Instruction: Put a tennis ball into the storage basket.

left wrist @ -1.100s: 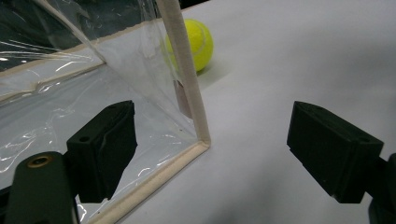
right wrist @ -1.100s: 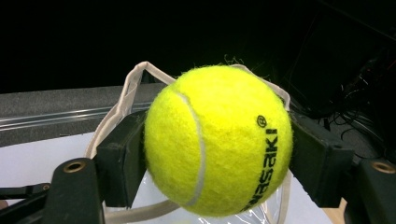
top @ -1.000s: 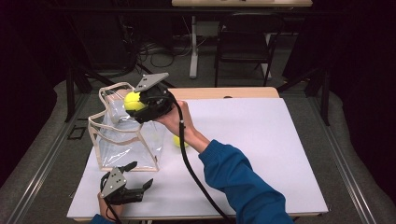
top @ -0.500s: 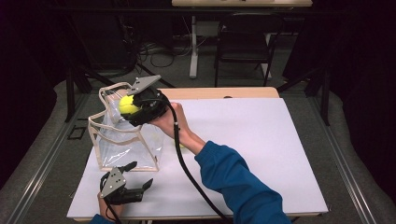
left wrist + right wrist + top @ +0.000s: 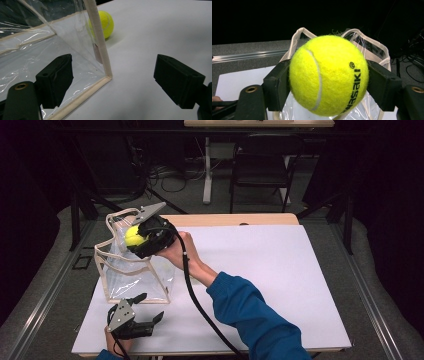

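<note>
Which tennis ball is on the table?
The ball lying on the white table just behind the clear bag. The other ball is clamped in the right gripper above the bag's opening.

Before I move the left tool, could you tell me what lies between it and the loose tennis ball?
In the left gripper view, the clear bag's cream-trimmed corner stands between the left tool and that ball.

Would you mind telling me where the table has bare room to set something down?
The white table top is bare from the blue sleeve to its right and far edges. The left side is crowded: the clear bag, the right gripper holding a tennis ball over it, a second ball beside the bag, and the left gripper at the near corner.
</note>
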Demonstrator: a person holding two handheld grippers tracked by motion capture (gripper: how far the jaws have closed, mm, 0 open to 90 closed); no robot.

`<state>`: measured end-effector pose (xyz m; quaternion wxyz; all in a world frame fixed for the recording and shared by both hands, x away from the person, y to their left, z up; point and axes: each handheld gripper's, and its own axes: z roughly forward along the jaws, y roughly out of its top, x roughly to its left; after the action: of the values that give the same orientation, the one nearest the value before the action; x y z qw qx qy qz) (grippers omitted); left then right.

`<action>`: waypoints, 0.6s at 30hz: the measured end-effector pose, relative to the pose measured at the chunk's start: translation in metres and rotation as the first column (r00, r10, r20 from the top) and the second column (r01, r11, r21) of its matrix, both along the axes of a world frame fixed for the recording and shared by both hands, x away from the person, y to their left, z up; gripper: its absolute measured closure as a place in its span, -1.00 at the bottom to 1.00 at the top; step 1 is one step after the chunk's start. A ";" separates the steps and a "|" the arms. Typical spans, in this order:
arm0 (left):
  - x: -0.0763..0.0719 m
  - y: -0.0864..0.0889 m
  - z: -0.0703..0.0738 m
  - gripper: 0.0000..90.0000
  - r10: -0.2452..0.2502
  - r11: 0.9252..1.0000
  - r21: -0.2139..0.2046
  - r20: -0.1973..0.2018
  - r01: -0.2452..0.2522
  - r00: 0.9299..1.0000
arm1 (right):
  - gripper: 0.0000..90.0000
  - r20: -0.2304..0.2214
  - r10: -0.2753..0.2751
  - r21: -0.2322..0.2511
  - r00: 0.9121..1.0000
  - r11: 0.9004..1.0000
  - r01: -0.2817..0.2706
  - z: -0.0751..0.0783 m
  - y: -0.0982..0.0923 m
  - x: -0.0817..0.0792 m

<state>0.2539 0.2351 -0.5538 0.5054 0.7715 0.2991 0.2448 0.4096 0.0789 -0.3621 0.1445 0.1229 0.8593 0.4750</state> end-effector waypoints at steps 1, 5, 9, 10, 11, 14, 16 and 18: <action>0.000 0.000 0.000 -0.65 0.000 1.000 0.000 0.002 0.000 1.000 | -0.42 -0.003 0.000 -0.001 1.000 1.000 0.000 0.000 0.000 0.000; 0.000 0.000 0.000 -0.65 -0.001 1.000 0.000 0.001 0.000 1.000 | -0.42 -0.015 0.001 0.001 1.000 1.000 -0.001 -0.002 0.002 0.001; -0.001 0.000 0.000 -0.65 0.001 1.000 0.003 0.002 -0.001 1.000 | -0.42 -0.028 0.004 -0.009 1.000 1.000 -0.005 -0.004 0.004 0.001; 0.000 0.000 0.000 -0.65 0.001 1.000 0.002 0.001 -0.001 1.000 | -0.42 -0.033 0.003 -0.012 0.999 1.000 -0.004 -0.005 0.004 0.001; 0.000 0.000 0.000 -0.65 0.000 1.000 0.001 0.002 0.000 1.000 | -0.42 -0.034 0.003 -0.016 0.999 1.000 -0.004 -0.005 0.004 0.001; 0.000 -0.001 0.000 -0.65 0.000 1.000 0.002 0.005 0.000 1.000 | -0.42 -0.037 0.004 -0.023 0.999 1.000 -0.005 -0.004 0.004 0.002; 0.000 0.000 0.000 -0.65 0.001 1.000 0.002 0.000 -0.001 1.000 | -0.43 -0.042 0.005 -0.025 0.999 1.000 -0.006 -0.004 0.005 0.002; 0.000 0.000 0.000 -0.65 0.000 1.000 0.000 0.005 0.000 1.000 | -0.44 -0.052 0.001 -0.032 0.999 0.999 -0.003 -0.004 0.005 0.003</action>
<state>0.2536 0.2346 -0.5536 0.5063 0.7708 0.2979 0.2465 0.4123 0.0844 -0.3663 0.1237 0.1321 0.8704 0.4579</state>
